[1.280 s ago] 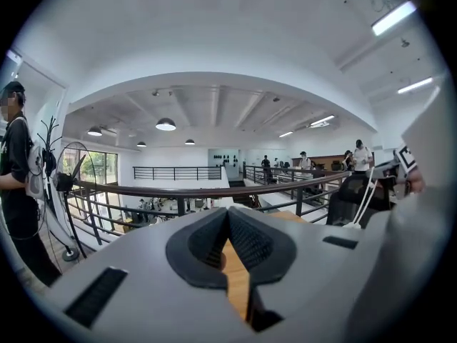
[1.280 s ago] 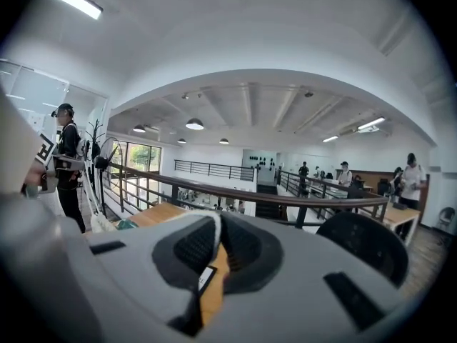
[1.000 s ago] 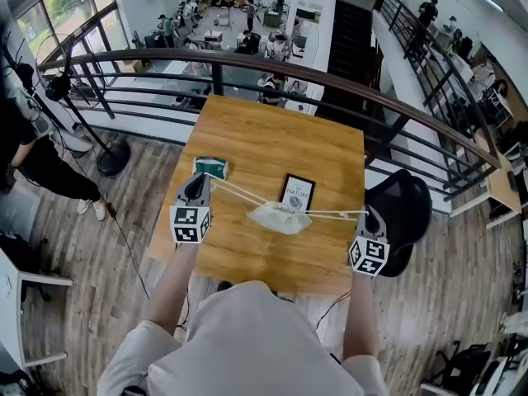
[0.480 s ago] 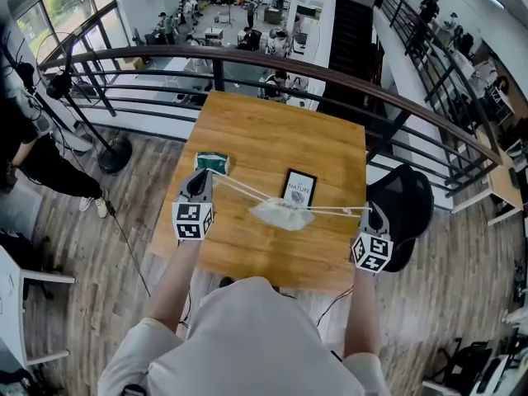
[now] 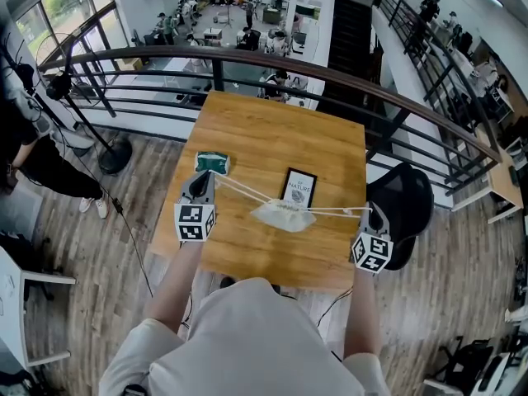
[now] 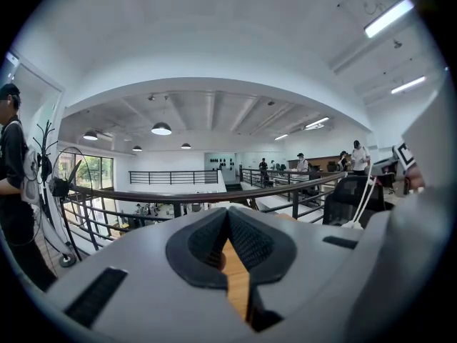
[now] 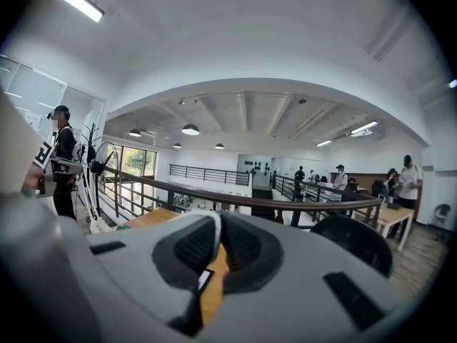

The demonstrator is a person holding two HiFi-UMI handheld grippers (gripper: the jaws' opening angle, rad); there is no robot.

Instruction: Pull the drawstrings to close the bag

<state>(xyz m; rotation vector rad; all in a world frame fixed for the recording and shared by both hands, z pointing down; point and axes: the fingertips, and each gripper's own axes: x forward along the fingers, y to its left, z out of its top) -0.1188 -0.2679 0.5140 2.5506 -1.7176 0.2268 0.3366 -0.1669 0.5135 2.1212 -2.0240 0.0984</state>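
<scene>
- Bag (image 5: 282, 216): white, bunched cloth, located over the near half of the wooden table (image 5: 264, 139), about midway between its left and right edges. Whether it rests on the surface or hangs just clear of it cannot be determined.
- Long axis of bag: runs left to right, roughly parallel to the table's near edge. Direction of the mouth cannot be confirmed.
- Drawstrings (image 5: 239, 190): white cords leave both ends of the bag and are drawn straight. The left pair runs diagonally toward the far-left corner. The right pair runs almost parallel to the near edge, out to the right edge.
- Left gripper (image 5: 200, 180): positioned at the table's left edge, tip pointing toward the far side. Its own view shows the left gripper (image 6: 228, 216) with pads closed together at the tip. The head view shows the left cords ending at that tip, so it is clamped on them.
- Right gripper (image 5: 373, 213): positioned at the table's right edge, near the near-right corner. Its own view shows the right gripper (image 7: 214, 227) closed, with a white cord pinched between the pads.
- Green packet (image 5: 212, 162): lies by the left edge, just beyond the left gripper's tip.
- Black-framed card (image 5: 298, 189): lies flat just beyond the bag, apart from it.
- Black chair (image 5: 404, 205): stands off the right edge.
</scene>
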